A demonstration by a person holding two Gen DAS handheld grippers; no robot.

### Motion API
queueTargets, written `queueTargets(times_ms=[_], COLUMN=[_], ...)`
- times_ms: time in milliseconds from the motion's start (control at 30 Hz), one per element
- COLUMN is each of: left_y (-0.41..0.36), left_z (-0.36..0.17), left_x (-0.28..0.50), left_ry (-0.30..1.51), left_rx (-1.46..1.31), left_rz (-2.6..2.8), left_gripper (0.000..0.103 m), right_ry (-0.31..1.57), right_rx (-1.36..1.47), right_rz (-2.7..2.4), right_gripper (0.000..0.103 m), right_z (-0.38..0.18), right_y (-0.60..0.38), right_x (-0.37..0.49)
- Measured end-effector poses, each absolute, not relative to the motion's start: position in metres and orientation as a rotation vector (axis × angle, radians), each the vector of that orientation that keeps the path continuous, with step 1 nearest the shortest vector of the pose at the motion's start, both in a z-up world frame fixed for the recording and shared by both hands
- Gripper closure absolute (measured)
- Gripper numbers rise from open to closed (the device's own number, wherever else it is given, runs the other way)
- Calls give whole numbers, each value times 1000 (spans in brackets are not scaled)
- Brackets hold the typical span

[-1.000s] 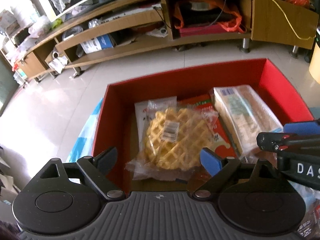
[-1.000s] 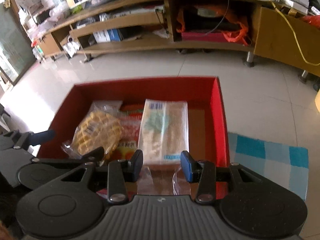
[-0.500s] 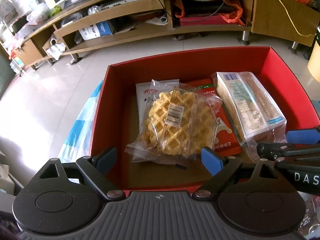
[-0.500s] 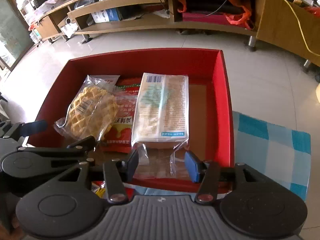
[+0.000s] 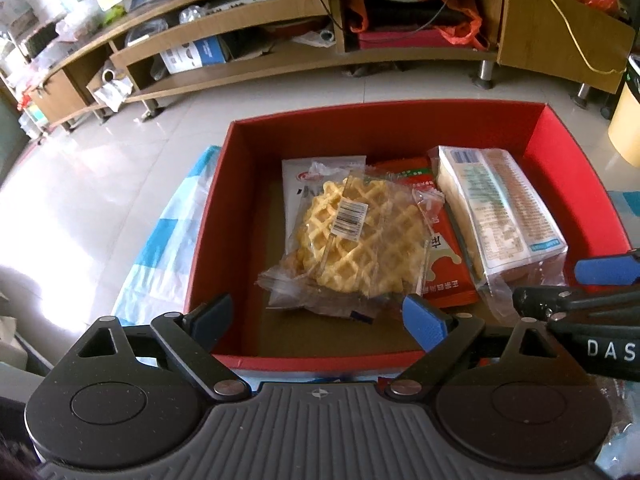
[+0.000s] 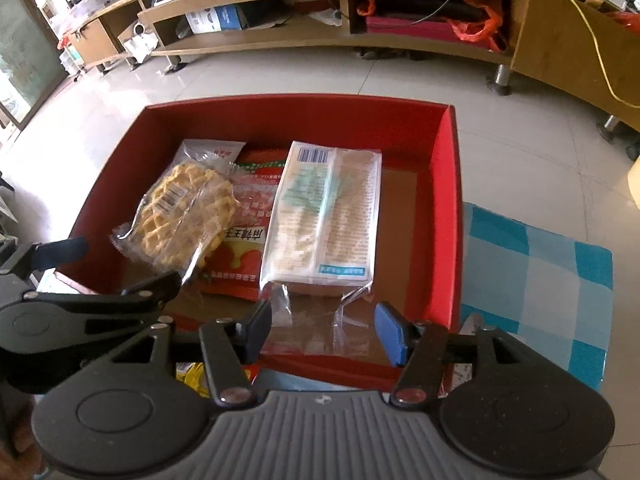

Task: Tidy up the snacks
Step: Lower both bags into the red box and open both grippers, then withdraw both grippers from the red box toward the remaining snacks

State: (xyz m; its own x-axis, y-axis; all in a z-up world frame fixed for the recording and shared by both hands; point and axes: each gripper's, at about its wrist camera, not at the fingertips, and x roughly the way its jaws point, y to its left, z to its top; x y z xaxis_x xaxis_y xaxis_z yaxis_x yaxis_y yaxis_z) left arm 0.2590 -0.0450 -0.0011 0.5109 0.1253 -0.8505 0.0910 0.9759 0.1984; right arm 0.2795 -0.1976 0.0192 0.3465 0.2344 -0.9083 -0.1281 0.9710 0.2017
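Moved: both my grippers have pulled back and risen since a second ago; more of the red box's [image 5: 208, 236] near wall now shows, and the snacks inside lie where they were.
Left gripper [image 5: 318, 316]: I hold it over the box's near wall, fingers spread wide and released, nothing between them.
Right gripper [image 6: 324, 330]: I hold it at the box's near wall, further toward its right side, fingers parted and empty; the clear tail of the bread pack lies below the gap.
Waffle pack [image 5: 356, 232]: inside the box, left of centre, in clear wrap, barcode sticker up, overlapping the packs beneath.
Red sachet [image 6: 240, 256]: inside the box, partly under the waffle, touching the bread pack.
White pouch [image 5: 304, 176]: inside the box toward its far wall, mostly covered by the waffle.
Bread pack [image 6: 324, 212]: inside the box, right of centre, lying flat lengthwise.
Checked cloth [image 6: 536, 280]: under the box, showing on both sides of it.
TV cabinet [image 5: 560, 36]: well beyond the box's far wall, across the tiled floor.
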Motion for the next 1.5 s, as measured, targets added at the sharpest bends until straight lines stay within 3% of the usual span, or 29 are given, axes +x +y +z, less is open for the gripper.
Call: queueTargets(times_ms=[600, 1500], left_y=[-38, 14], left_z=[23, -8], left_x=[208, 128], left_ry=[981, 1161], left_rx=[204, 55], left_rz=[-2, 59], left_gripper=[7, 7], right_ry=[1098, 1159], right_rx=[99, 50], right_rz=[238, 272], right_gripper=[41, 37], right_z=[59, 48], right_y=[-196, -186], right_x=[229, 149])
